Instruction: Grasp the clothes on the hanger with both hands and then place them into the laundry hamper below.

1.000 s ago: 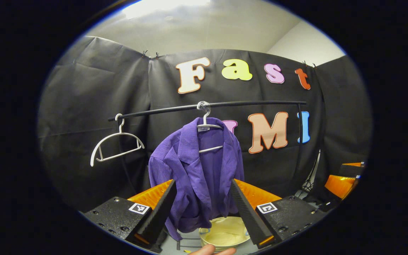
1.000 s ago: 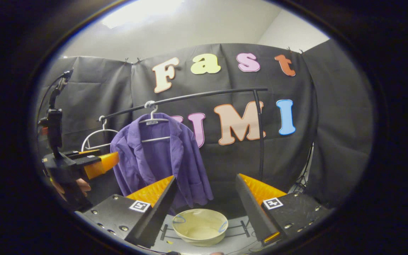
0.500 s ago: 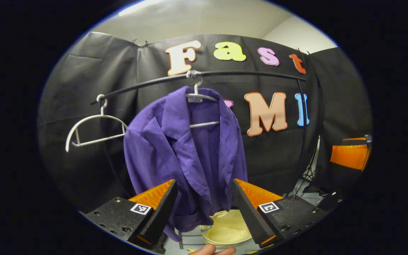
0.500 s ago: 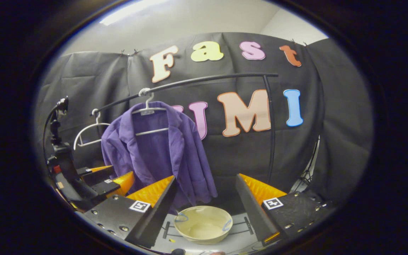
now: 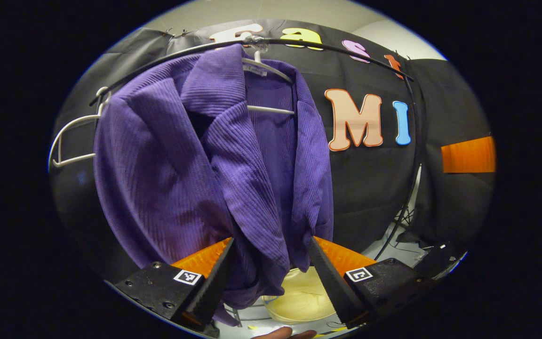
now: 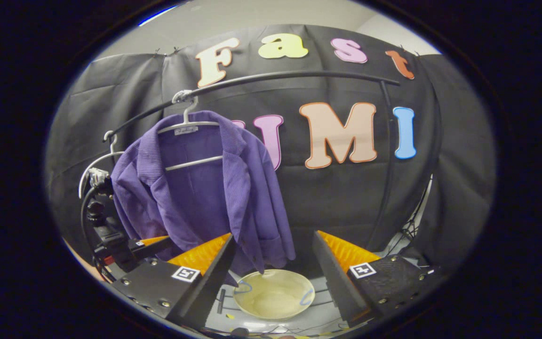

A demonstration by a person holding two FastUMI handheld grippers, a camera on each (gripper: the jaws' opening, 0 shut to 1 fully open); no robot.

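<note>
A purple ribbed jacket (image 5: pixel 195 155) hangs on a white hanger (image 5: pixel 271 70) from a black rail (image 5: pixel 346 47). It looms close in the left gripper view. My left gripper (image 5: pixel 271 242) is open, and the jacket's front edge hangs down between its fingers. I cannot tell if they touch the cloth. A cream laundry hamper (image 5: pixel 299 301) sits on the floor beneath. In the right gripper view the jacket (image 6: pixel 195 193) is farther off to the left, above the hamper (image 6: pixel 273 294). My right gripper (image 6: pixel 273 235) is open with nothing in it. The left gripper (image 6: pixel 125 245) shows low beside the jacket.
An empty white hanger (image 5: pixel 68 141) hangs on the rail left of the jacket. The rail's upright post (image 6: pixel 388 165) stands to the right, with cables (image 6: pixel 410 230) on the floor near it. A hand (image 5: pixel 282 333) shows at the bottom edge. The right gripper (image 5: pixel 468 155) appears at the far right.
Both grippers have moved in toward the jacket. The left came much closer, and the jacket's front edge now hangs between its fingers. Both stay open.
</note>
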